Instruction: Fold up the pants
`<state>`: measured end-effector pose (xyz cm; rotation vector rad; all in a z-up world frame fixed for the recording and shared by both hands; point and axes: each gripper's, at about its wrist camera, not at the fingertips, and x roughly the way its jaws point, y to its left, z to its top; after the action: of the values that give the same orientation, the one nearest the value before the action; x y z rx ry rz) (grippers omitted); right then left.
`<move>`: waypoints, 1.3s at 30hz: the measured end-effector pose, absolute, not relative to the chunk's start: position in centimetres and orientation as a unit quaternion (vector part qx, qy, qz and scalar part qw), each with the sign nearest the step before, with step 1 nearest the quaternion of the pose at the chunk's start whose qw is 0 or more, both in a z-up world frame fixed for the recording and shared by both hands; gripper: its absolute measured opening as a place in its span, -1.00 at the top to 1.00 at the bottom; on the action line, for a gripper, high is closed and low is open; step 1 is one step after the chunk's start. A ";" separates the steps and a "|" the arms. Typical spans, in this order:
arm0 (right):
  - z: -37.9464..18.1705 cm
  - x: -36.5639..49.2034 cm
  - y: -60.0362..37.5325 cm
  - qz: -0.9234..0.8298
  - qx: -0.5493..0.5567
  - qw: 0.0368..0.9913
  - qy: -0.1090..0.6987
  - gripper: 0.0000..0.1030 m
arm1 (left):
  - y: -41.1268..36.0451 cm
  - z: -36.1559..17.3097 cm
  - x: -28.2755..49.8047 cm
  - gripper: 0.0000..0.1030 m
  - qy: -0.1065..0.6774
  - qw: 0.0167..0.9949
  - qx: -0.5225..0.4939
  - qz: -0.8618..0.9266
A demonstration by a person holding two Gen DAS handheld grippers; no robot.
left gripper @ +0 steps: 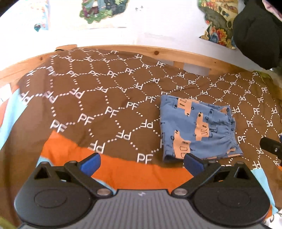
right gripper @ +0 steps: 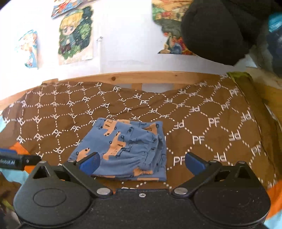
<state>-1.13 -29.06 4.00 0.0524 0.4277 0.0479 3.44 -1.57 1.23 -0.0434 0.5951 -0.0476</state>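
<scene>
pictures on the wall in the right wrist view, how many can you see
4. A small one far left, one of a blond cartoon figure, one cut off at the top edge above it, and one at upper right, partly hidden by a black shape.

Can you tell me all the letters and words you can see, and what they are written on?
"PF": white letters printed over and over, some upside down, on the brown blanket.
Small white lettering on the side of the left tool, seen in the right wrist view: too blurred to read.
A small pale mark on the grey body of the left tool, seen in its own view: too small to read.
The blue pants and the wall pictures show drawings only, no words.
</scene>
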 end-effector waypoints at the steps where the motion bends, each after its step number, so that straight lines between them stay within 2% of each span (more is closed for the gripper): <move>1: 4.0 -1.5 -29.1 0.019 0.033 0.976 0.213 -0.99 | -1.4 1.2 2.9 -0.99 0.291 0.956 -0.022 -0.022; 14: 3.3 -3.0 -28.7 0.028 0.048 0.968 0.243 -0.98 | -1.8 0.8 0.7 -0.99 0.295 0.955 0.001 -0.028; 39: 3.1 -3.1 -28.7 0.027 0.039 0.968 0.246 -0.98 | -1.9 0.4 1.1 -0.99 0.301 0.953 -0.001 -0.032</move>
<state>-3.08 -28.66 3.13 0.0783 0.4971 0.0551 1.12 -1.86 0.44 -0.0015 0.6106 -0.0653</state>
